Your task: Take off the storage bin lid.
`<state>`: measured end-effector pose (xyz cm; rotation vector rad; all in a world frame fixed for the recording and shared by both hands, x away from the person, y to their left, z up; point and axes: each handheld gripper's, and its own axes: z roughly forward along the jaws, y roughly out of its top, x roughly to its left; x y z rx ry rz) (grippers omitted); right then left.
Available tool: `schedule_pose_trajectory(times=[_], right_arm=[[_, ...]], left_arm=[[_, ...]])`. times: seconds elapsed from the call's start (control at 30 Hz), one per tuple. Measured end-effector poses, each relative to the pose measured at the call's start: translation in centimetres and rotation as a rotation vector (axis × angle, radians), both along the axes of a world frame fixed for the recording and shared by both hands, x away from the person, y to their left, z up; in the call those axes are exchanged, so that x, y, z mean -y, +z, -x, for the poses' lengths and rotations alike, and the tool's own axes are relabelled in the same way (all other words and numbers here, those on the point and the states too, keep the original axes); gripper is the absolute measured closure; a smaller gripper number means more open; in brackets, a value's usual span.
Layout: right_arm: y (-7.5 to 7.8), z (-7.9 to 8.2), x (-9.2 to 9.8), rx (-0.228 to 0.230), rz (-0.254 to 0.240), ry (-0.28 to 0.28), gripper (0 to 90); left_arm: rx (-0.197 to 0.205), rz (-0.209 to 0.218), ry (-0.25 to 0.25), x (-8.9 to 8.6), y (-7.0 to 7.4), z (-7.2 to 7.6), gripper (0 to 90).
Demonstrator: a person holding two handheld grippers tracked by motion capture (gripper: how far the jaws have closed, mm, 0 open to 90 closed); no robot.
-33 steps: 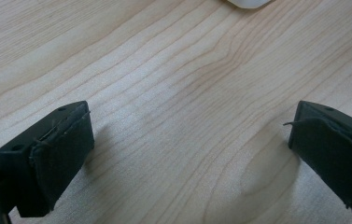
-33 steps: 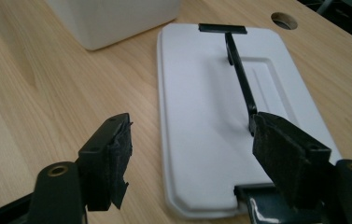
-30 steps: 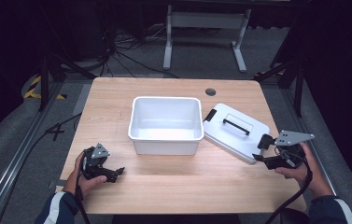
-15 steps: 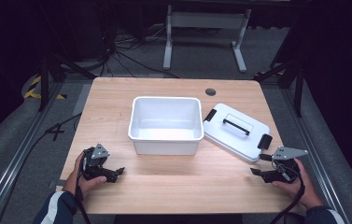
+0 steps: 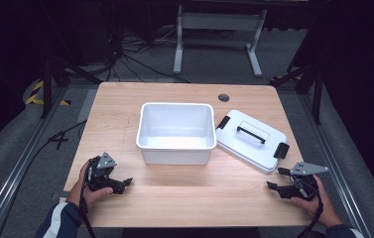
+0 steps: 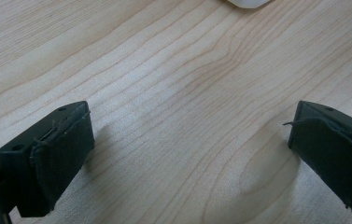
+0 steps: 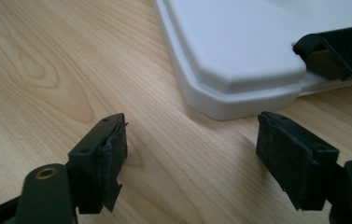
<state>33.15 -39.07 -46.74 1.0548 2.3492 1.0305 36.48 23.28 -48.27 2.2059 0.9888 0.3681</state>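
Observation:
A white open bin [image 5: 175,131] stands at the middle of the wooden table [image 5: 194,198]. Its white lid [image 5: 251,139], with a black handle and black latches, lies flat to the right of it. My left gripper [image 5: 125,182] rests low at the front left, open, over bare wood [image 6: 190,135]; a corner of the bin [image 6: 248,3] shows far ahead. My right gripper [image 5: 274,178] sits low at the front right, just short of the lid's near corner [image 7: 239,51]. Its jaws [image 7: 192,135] have just been opening and hold nothing. A black latch [image 7: 337,46] lies beyond.
A round cable hole [image 5: 223,97] sits near the table's far edge. Beyond the table are a metal stand [image 5: 219,29], floor cables and dark surroundings. Bare wood stretches between the two grippers along the front edge.
My right gripper has dropped from beside the lid's right end to the table's front right, close to the wood. The left gripper, bin and lid have stayed put.

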Motion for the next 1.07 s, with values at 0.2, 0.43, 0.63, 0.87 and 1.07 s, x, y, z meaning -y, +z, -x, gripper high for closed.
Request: schedule_pose_trajectory(times=[0.2, 0.43, 0.63, 0.87, 1.07], right_arm=[[-0.02, -0.2, 0.24, -0.001, 0.001, -0.03, 22.1], [0.01, -0.23, 0.28, -0.005, 0.003, -0.034, 21.9], [-0.01, -0.37, 0.31, -0.005, 0.006, -0.041, 19.7], [-0.01, -0.53, 0.33, -0.004, 0.005, -0.057, 19.7], [0.0, -0.56, 0.33, -0.006, 0.005, -0.058, 19.2]], left_arm=[[0.006, -0.005, -0.015, -0.06, 0.01, -0.13, 0.6], [0.002, 0.001, -0.018, -0.01, -0.02, -0.22, 0.3], [0.009, -0.004, -0.031, -0.04, -0.01, -0.37, 0.2], [0.01, -0.005, -0.033, -0.05, 0.0, -0.39, 0.2], [0.007, 0.001, -0.031, -0.01, -0.03, -0.38, 0.2]])
